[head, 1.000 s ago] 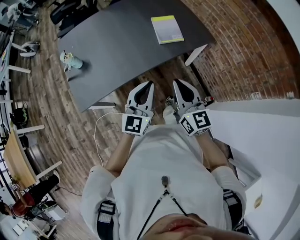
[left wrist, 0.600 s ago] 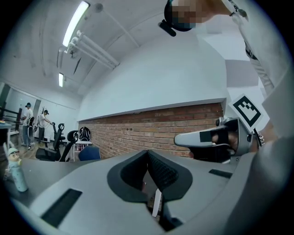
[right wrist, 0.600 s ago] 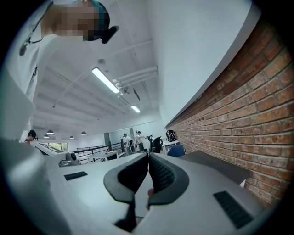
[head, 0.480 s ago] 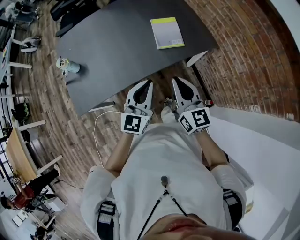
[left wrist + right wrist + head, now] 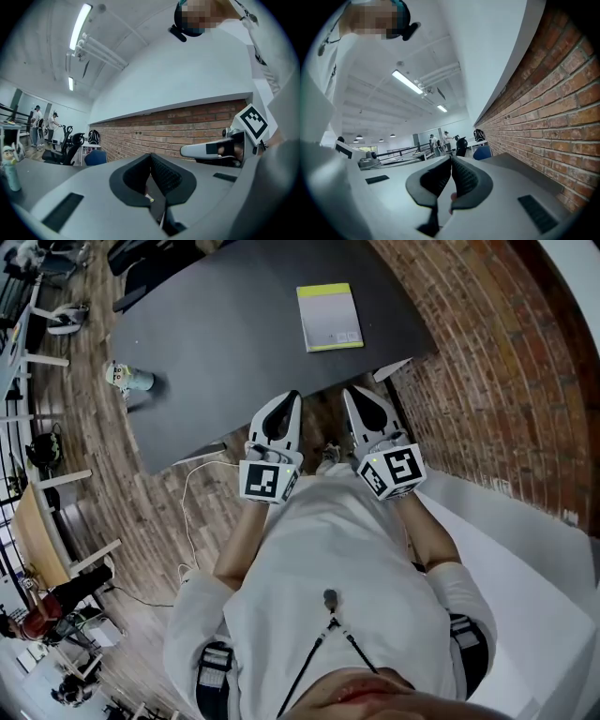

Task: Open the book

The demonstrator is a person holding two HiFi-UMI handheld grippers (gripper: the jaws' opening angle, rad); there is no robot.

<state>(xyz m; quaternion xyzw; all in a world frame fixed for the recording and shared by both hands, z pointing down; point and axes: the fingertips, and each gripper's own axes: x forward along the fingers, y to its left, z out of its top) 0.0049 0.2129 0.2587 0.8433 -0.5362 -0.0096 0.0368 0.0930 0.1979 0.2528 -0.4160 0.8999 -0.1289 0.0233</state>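
A closed book (image 5: pixel 329 317), pale cover with a yellow-green strip along its far edge, lies flat on the dark grey table (image 5: pixel 225 343) near its right end. My left gripper (image 5: pixel 294 396) (image 5: pixel 151 155) and right gripper (image 5: pixel 347 392) (image 5: pixel 451 159) are held side by side and level in front of the person's chest. Their tips sit just at the table's near edge, well short of the book. Each pair of jaws is shut with nothing between them. The book does not show in either gripper view.
A small teal bottle (image 5: pixel 127 379) (image 5: pixel 10 171) stands at the table's left edge. A brick wall (image 5: pixel 487 362) runs along the right, with a white ledge (image 5: pixel 534 549) below it. A white cable (image 5: pixel 192 512) lies on the wooden floor. Office chairs and people are far off.
Both grippers have moved forward together toward the table, still shut. The table edge and book now lie closer to their tips.
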